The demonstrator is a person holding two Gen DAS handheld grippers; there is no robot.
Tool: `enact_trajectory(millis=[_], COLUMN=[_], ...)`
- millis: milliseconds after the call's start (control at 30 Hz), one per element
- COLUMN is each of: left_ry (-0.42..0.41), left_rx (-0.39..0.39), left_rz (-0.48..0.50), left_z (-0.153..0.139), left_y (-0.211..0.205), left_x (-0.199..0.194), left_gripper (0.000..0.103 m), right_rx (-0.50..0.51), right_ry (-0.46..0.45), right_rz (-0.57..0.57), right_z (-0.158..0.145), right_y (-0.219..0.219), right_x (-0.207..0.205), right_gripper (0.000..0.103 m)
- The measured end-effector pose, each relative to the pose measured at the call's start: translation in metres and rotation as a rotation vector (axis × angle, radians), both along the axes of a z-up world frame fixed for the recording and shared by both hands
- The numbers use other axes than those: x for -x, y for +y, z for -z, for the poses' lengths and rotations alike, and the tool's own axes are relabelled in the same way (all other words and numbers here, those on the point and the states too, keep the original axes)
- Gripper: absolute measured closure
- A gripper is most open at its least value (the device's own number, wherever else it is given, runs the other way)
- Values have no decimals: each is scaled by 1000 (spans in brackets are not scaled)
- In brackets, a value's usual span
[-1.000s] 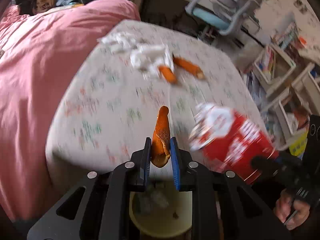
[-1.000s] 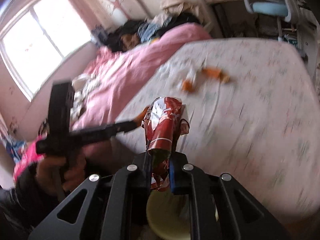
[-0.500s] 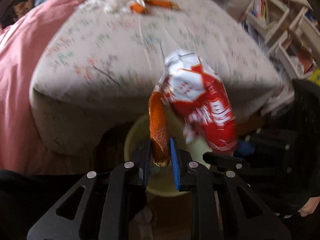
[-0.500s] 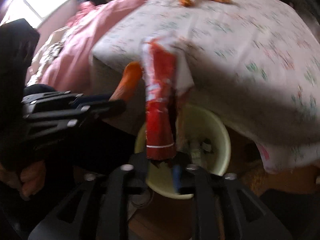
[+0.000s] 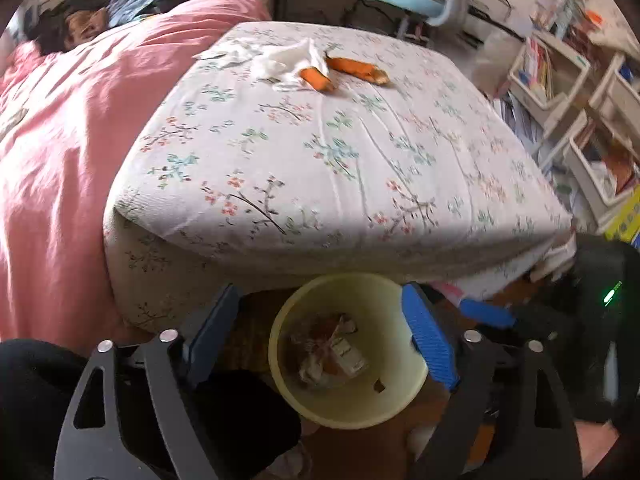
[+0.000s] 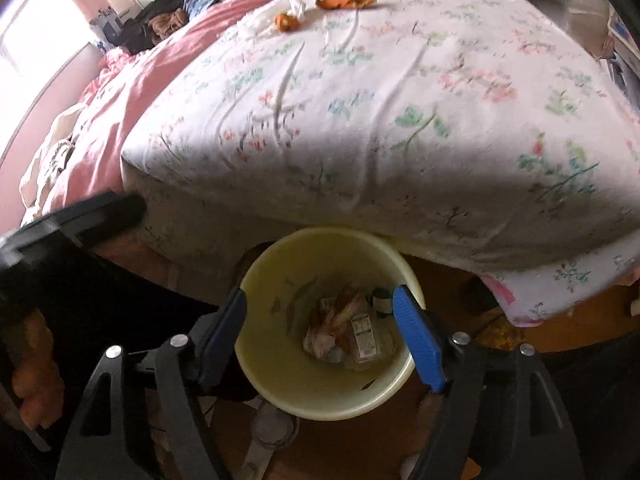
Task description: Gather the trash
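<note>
Since earlier frame: orange peel gone from left tongs (image 5: 320, 336), red wrapper gone from right tongs (image 6: 320, 328); both now spread wide, opening, nothing between pads. Yellow bin (image 5: 404, 396) on floor directly below both tongs, holds crumpled wrappers (image 6: 344, 328). Beyond tongs, on bed (image 5: 320, 168): two orange peel pieces (image 5: 340, 72), white tissue (image 5: 276, 58).

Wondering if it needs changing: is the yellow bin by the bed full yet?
Not full. The yellow bin holds only a small heap of wrappers at its bottom, with bare inner wall showing well above it in both views.
</note>
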State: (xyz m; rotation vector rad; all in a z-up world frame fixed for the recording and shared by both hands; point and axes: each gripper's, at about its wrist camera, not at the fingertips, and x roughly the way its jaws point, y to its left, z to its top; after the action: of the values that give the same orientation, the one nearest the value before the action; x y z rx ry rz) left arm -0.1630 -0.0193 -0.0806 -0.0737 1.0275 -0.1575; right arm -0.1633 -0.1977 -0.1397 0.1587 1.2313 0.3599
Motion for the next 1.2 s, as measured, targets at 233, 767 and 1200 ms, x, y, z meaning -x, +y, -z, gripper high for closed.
enact_trajectory(millis=[233,767,1200], left_ry=[-3,12,15], left_rx=[8,-4,-6], left_rz=[3,2,4], left_z=[0,5,6], left_y=[-2,-3,-3], left_x=[-4,-5,-5], left_gripper=[17,16,16], right_rx=[37,67,86], right_ry=[15,30,40], right_rz=[-48,-49,-53], right_z=[10,18,26], right_y=[16,24,30], right_x=[-1,-3,-6], right_gripper=[27,23,19])
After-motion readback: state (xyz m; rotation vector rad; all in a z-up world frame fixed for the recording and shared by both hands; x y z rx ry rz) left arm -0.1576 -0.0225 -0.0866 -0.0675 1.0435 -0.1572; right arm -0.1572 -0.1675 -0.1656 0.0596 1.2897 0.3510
